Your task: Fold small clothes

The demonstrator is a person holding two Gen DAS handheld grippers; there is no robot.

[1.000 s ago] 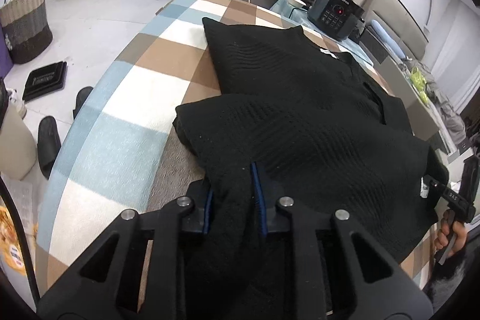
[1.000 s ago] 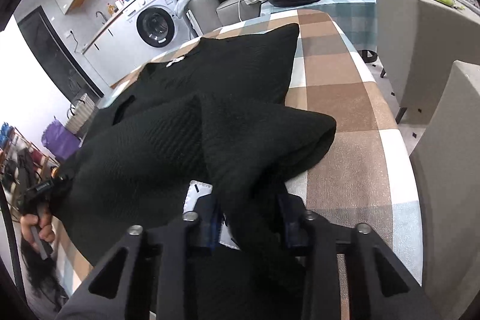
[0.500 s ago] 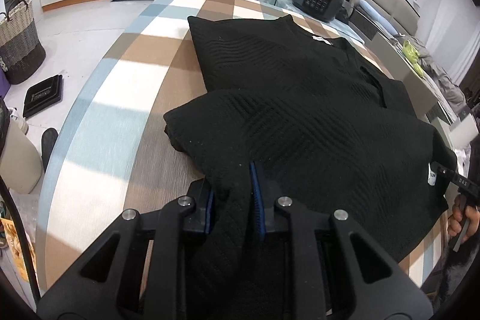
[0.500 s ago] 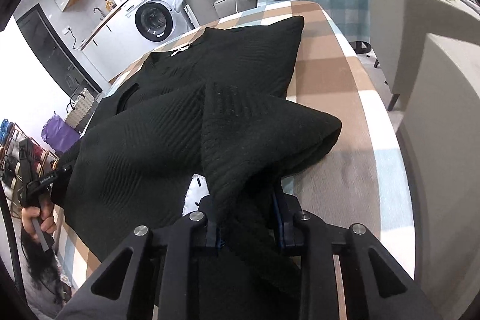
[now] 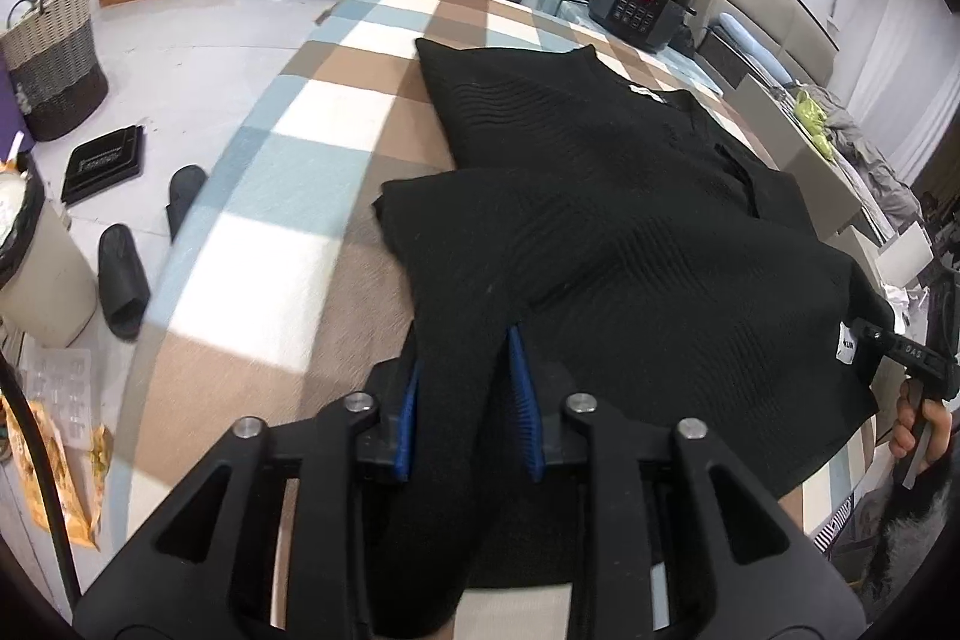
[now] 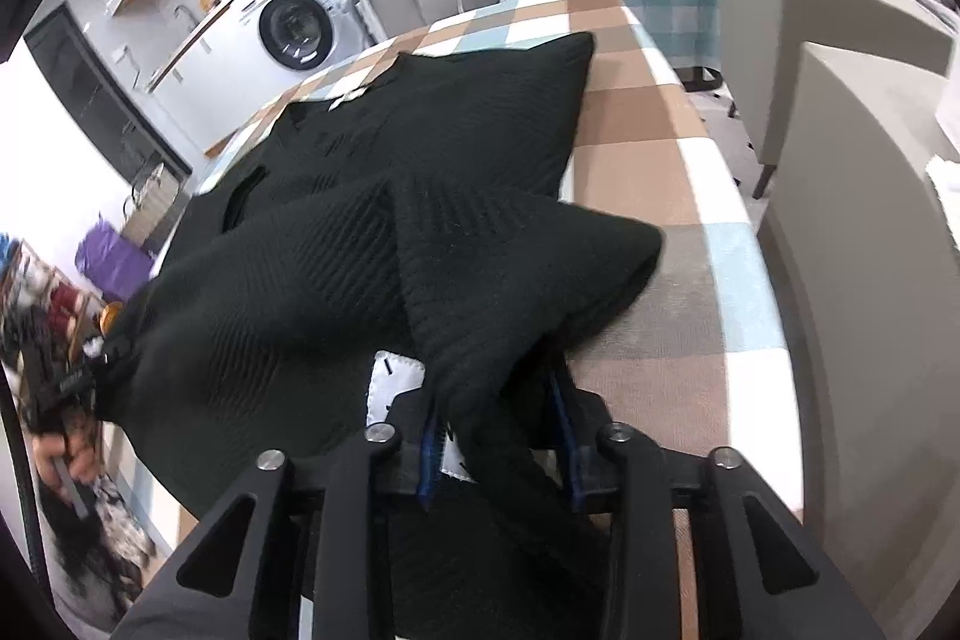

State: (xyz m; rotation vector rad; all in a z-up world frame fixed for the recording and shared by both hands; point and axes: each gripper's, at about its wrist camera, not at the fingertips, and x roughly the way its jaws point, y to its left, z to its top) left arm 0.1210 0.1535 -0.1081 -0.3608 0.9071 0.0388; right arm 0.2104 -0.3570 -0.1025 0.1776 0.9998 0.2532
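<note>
Now the black sweater (image 5: 630,220) lies on the checked table (image 5: 288,196), stretching away ahead of both sets of jaws. A fold of it runs between the blue pads of the left gripper (image 5: 465,400). Its jaws have just been opening, with a gap beside the right pad. Another fold passes between the right gripper (image 6: 498,436) jaws, which have just been opening too and stand loose. A white tag (image 6: 393,388) sits just left of them; its writing is too small to read.

Left gripper (image 5: 465,403) and right gripper (image 6: 498,436), both angled downward, jaws just been opening around cloth
</note>
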